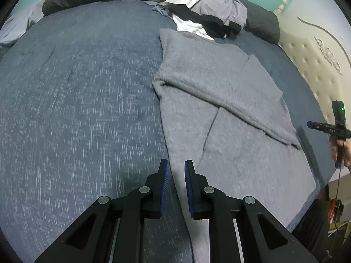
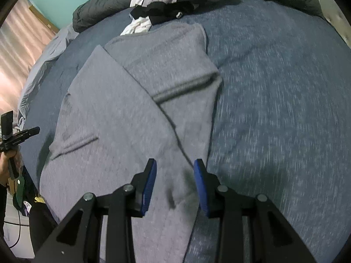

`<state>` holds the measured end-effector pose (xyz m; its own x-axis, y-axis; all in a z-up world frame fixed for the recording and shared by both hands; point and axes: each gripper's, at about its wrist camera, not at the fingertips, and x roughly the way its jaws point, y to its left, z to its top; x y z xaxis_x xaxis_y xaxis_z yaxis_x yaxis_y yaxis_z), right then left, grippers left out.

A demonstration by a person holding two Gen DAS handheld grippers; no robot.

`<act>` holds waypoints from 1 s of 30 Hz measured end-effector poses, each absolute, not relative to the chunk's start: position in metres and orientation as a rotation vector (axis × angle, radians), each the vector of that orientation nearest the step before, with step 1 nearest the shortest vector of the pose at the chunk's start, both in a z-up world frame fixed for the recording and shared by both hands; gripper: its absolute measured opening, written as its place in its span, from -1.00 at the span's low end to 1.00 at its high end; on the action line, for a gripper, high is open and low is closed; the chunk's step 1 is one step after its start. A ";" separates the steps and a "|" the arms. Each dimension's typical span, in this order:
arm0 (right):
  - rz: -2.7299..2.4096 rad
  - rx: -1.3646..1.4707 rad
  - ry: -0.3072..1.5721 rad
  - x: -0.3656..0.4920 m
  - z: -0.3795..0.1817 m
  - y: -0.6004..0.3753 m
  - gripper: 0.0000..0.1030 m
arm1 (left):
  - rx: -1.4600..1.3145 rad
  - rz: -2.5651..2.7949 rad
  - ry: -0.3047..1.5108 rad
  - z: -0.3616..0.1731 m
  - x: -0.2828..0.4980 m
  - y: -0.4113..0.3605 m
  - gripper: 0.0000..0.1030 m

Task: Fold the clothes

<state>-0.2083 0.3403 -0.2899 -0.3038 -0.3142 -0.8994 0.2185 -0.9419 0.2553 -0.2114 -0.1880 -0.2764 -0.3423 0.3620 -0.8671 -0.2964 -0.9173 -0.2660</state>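
Both grippers, left gripper (image 1: 176,168) and right gripper (image 2: 175,167), are hovering with fingers spread and empty over the grey sweater's (image 1: 219,87) near edge, open bed (image 1: 76,87) lying beside it.

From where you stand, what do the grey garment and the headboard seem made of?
Grey garment: soft fleece or brushed knit, matte, judging by its fuzzy nap.
Headboard: cream padded upholstery, probably faux leather, shown by button tufting and a slight sheen.

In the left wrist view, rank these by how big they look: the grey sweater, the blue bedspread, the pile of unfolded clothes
1. blue bedspread, fills most of the view.
2. grey sweater.
3. pile of unfolded clothes, though it lies farthest from the camera, so its real size is unsure.
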 end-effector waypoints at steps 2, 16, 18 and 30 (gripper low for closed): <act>-2.295 1.629 -0.124 -0.202 -0.294 0.344 -0.31 | -1.507 2.275 -0.075 -0.276 -0.202 -0.185 -0.69; -2.354 1.673 -0.332 -0.231 -0.345 0.373 -0.31 | -1.539 2.259 -0.063 -0.290 -0.178 -0.184 -0.68; -2.351 1.664 -0.346 -0.237 -0.351 0.372 -0.31 | -1.547 2.260 -0.066 -0.292 -0.181 -0.185 -0.68; -2.357 1.614 -0.399 -0.229 -0.358 0.381 -0.97 | -1.565 2.256 -0.066 -0.296 -0.187 -0.185 -0.67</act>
<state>-0.2291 0.3813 -0.3580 -0.3511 -0.3599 -0.8644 0.0550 -0.9295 0.3646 -0.1872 -0.1848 -0.2965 -0.2986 0.3421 -0.8909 -0.2898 -0.9220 -0.2569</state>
